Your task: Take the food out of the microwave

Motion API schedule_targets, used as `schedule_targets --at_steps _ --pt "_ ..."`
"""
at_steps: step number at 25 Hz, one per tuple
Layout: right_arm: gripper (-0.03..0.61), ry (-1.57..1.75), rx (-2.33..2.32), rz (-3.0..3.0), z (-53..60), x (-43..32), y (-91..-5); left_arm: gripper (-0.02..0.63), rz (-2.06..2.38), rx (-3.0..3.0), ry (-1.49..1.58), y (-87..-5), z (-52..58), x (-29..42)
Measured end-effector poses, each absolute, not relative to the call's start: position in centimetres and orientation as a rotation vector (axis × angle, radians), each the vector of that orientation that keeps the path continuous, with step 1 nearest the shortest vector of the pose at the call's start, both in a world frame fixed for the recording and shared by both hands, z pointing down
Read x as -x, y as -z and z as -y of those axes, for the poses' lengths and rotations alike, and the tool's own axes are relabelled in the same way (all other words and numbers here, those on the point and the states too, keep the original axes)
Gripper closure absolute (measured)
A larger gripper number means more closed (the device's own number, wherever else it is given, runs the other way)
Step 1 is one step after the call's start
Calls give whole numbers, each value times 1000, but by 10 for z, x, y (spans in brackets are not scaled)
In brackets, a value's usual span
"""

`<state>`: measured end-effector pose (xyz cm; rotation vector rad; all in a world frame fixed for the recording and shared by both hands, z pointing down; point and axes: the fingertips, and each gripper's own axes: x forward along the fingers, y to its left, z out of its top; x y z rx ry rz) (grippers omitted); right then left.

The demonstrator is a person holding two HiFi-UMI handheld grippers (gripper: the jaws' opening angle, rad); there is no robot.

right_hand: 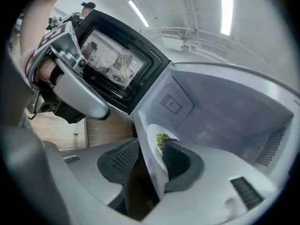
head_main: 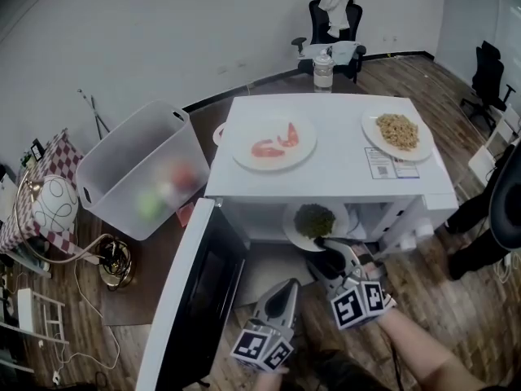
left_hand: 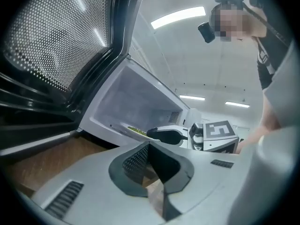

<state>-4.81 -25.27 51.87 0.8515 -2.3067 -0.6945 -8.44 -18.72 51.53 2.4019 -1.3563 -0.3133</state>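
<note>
A white plate of green food [head_main: 313,221] sits at the mouth of the white microwave [head_main: 342,177], its near rim over the sill. My right gripper [head_main: 326,249] reaches in low at that rim. In the right gripper view the plate's rim [right_hand: 154,149] stands between the jaws: one pad lies against it, the other is a gap away, so the gripper [right_hand: 151,150] is open. My left gripper [head_main: 286,288] hangs below and left of the opening, beside the open door [head_main: 191,300], shut with nothing in it [left_hand: 150,146]. From there the plate [left_hand: 135,130] and the right gripper [left_hand: 157,134] show side on.
On top of the microwave lie a plate of shrimps [head_main: 273,141] and a plate of fried rice [head_main: 397,131]. A clear plastic bin [head_main: 142,169] stands at the left, with a bottle [head_main: 323,69] and an office chair [head_main: 334,23] behind. A person in dark clothes [head_main: 488,210] stands at the right.
</note>
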Motion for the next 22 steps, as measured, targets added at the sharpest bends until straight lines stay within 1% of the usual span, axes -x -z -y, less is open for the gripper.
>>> schedule_targets --at_steps 3,4,5,11,13,15,22 --pt "409 681 -871 2338 248 47 -517 606 1357 -2402 310 -516 187 85" --pt "370 676 -881 2347 246 46 -514 606 1357 -2402 308 -516 187 85" --pt "362 671 -894 2357 245 44 -512 606 1358 -2402 305 -516 187 85" --pt "362 586 -963 2421 232 35 -505 606 1362 -2411 280 -518 189 85" --pt "421 492 -1014 2451 228 28 -507 606 1362 -2410 286 -517 190 86" --pt "426 303 -1087 2500 225 20 -513 606 1358 -2410 286 -517 191 85" --pt "426 -655 -1341 2690 231 7 -523 606 1332 -2412 284 -517 190 80"
